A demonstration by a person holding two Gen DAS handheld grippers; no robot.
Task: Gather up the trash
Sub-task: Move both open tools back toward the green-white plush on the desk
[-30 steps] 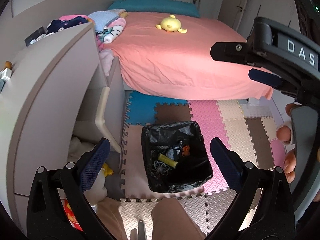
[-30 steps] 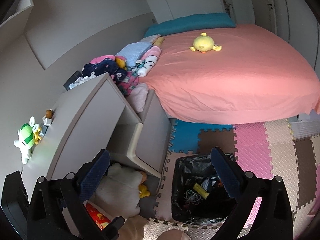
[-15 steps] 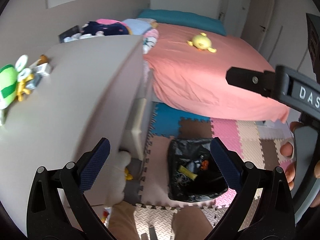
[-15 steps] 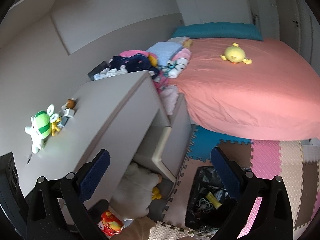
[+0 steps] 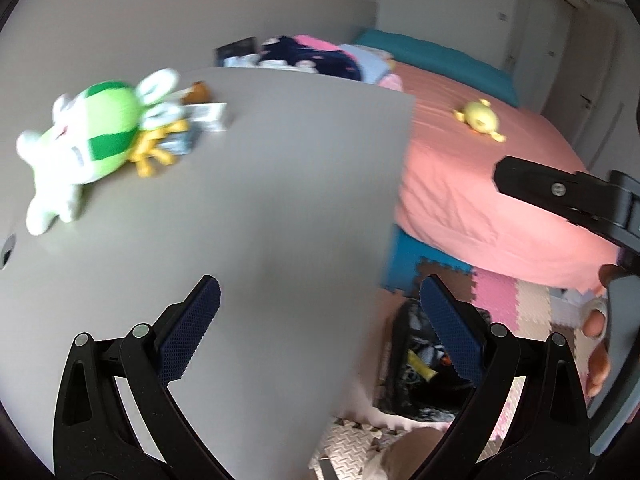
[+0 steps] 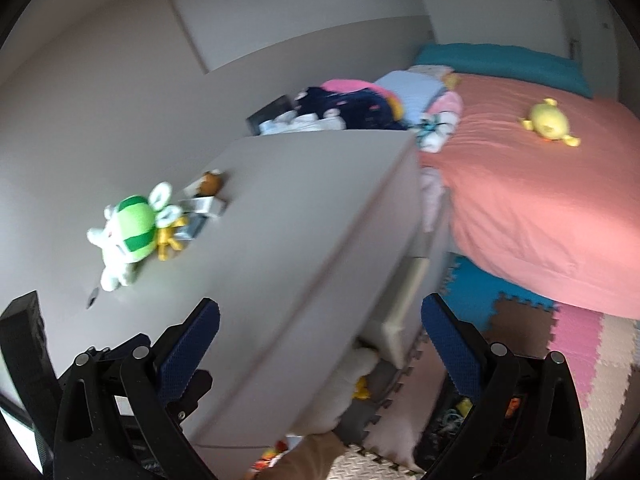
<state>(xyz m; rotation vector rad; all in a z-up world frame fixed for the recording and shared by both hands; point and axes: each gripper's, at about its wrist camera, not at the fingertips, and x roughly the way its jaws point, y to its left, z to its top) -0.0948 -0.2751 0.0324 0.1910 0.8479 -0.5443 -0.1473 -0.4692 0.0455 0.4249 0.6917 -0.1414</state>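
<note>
**Both grippers over the desk, nothing held**

Left gripper [image 5: 320, 312] is hovering above the grey desktop [image 5: 280, 200], jaws spread wide and empty. Right gripper [image 6: 320, 336] is likewise gaping, holding nothing. Trash bin [image 5: 424, 364] lined with a black bag is sitting on the foam mat below the left gripper's right finger. Green plush toy [image 5: 92, 140] is lying ahead-left beside small boxes [image 5: 208, 114], image blurred.

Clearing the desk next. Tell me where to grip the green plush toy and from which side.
Grip the green plush toy across its round striped body, coming from above. It lies flat on the grey desk, so its sides are exposed; the small legs and ears are floppier holds.
</note>
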